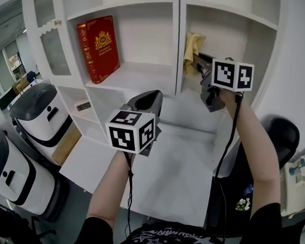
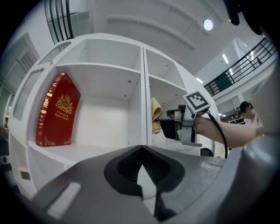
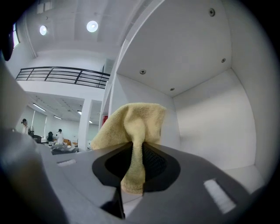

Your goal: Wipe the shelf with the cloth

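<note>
**Item: cloth** [image 3: 131, 127] (yellow terry, bunched). Location: inside the right-hand compartment of the white shelf [image 1: 185, 109], in the air just in front of the centre upright. It appears to be above the compartment's floor board and not touching it. Lie: long axis upright. A wad fans out above the jaws and a narrow tail hangs down between them.

**Holder: right tongs** [image 3: 133, 153]. The jaws are clamped on the waist of the cloth. In the head view the right tongs [image 1: 205, 70] reach into the compartment with the cloth [image 1: 193, 46] at their far end.

**Governing relation:** the board to be wiped lies below and beyond the cloth. By my reading, the next move is to lower the wad until it presses flat on the board, then sweep it sideways. The right hand is much the nearer.

**Left tongs** [image 2: 140, 170]: jaws closed tip to tip with nothing between them. In the head view they hang [image 1: 144, 101] well back from the shelf, over the white bench [image 1: 170, 164], facing the left compartment.

**Adjacent:** red book [image 1: 98, 48], leaning in the left compartment, well apart from the cloth.
</note>
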`<control>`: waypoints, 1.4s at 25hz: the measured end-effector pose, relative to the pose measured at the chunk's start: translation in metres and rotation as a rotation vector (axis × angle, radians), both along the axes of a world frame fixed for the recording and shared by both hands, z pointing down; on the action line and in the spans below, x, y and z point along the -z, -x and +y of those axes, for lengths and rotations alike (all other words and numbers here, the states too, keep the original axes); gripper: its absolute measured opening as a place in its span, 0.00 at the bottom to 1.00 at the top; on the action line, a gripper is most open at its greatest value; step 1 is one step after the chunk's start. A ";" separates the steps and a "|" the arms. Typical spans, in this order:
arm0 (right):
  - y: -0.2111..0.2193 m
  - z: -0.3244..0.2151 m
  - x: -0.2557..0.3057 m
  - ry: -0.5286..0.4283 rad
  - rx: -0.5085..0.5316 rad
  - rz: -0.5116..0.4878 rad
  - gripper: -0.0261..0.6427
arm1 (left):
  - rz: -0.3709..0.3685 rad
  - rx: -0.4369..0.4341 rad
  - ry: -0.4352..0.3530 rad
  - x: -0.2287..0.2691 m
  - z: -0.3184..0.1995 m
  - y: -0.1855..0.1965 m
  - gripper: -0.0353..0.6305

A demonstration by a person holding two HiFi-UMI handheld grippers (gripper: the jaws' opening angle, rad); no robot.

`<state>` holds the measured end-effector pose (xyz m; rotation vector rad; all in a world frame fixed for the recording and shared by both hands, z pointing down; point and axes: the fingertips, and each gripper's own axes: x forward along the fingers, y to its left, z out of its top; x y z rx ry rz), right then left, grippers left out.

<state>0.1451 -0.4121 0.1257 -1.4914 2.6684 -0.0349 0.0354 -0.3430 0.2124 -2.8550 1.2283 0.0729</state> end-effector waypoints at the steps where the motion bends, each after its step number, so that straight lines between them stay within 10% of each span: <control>1: 0.003 0.006 -0.001 -0.003 0.006 -0.003 0.17 | -0.001 -0.009 -0.001 0.000 0.001 0.000 0.06; 17: -0.026 0.037 0.002 -0.036 -0.123 -0.033 0.17 | 0.015 -0.099 0.001 0.000 0.012 -0.008 0.06; 35: -0.087 -0.107 -0.028 0.165 -0.225 0.088 0.18 | 0.013 0.018 0.009 -0.005 -0.032 -0.008 0.06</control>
